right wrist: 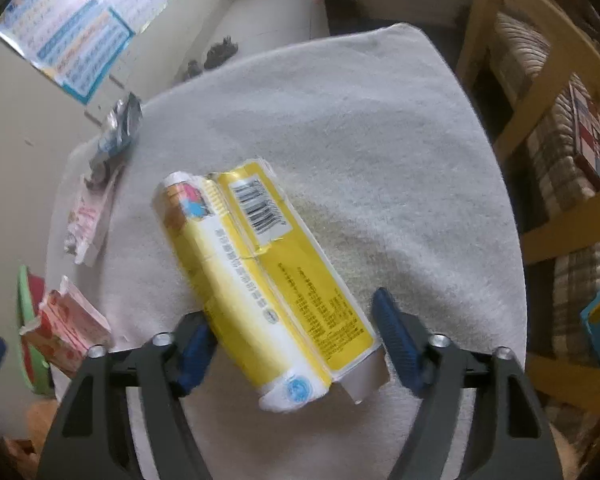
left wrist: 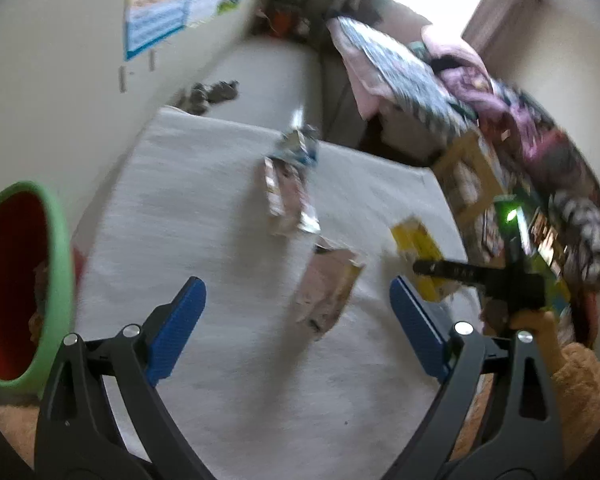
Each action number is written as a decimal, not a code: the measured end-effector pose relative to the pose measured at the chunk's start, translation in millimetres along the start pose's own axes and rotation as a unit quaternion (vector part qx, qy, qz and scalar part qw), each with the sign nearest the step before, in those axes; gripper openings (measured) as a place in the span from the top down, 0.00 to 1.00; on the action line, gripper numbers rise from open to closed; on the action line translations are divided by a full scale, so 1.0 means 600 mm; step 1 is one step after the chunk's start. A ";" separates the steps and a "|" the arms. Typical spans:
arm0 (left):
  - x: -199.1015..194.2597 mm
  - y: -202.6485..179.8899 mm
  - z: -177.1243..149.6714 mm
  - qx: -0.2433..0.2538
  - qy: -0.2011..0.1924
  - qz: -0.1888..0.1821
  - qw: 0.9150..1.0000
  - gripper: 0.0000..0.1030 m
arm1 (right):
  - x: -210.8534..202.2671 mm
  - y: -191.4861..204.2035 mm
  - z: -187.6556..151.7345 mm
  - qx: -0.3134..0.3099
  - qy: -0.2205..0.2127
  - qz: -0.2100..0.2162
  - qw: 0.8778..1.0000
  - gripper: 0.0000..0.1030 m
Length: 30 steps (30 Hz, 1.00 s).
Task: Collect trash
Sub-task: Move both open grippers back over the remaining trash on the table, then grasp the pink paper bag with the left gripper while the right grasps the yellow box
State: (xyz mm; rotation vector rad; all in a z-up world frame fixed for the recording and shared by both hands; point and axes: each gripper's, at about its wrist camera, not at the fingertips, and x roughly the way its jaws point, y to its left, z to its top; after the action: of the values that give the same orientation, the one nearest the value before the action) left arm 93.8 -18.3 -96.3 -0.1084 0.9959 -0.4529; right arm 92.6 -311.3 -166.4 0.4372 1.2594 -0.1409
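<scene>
Yellow carton (right wrist: 260, 276) flat on white cloth (right wrist: 380, 140), between spread pads of right tool (right wrist: 300, 340), left pad touching. Left tool (left wrist: 298, 328) open, empty, above pink carton (left wrist: 328, 292). Green-rimmed bin (left wrist: 56, 264) far left.

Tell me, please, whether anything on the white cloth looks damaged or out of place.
Yes: the yellow carton between the open right gripper fingers is flattened and torn open at its near end. Crumpled wrappers and a squashed pink carton lie scattered at the cloth's left edge.
</scene>
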 end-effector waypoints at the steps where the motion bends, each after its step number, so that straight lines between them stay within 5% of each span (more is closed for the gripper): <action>1: 0.015 -0.012 -0.002 0.010 0.008 0.002 1.000 0.12 | -0.007 0.002 -0.007 0.004 -0.001 0.011 1.000 0.45; 5: 0.073 -0.041 -0.009 0.027 0.044 0.005 0.999 0.12 | -0.037 0.003 -0.030 0.012 -0.024 0.027 0.999 0.59; 13: 0.127 -0.061 -0.010 0.017 0.070 0.028 0.997 0.14 | -0.102 0.022 -0.069 0.007 -0.077 0.031 0.997 0.59; 20: 0.142 -0.070 -0.029 0.040 0.102 0.042 0.993 0.70 | -0.139 0.075 -0.084 -0.035 -0.122 -0.001 0.992 0.59; 30: 0.042 -0.063 -0.028 0.026 0.043 0.024 0.998 0.71 | -0.178 0.124 -0.103 -0.081 -0.152 0.001 0.985 0.59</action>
State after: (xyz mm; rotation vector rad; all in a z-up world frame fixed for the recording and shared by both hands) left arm 79.4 -61.0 -114.2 -0.0174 1.0681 -0.4417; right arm 29.9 -233.6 -62.6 0.2644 0.9611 -0.0974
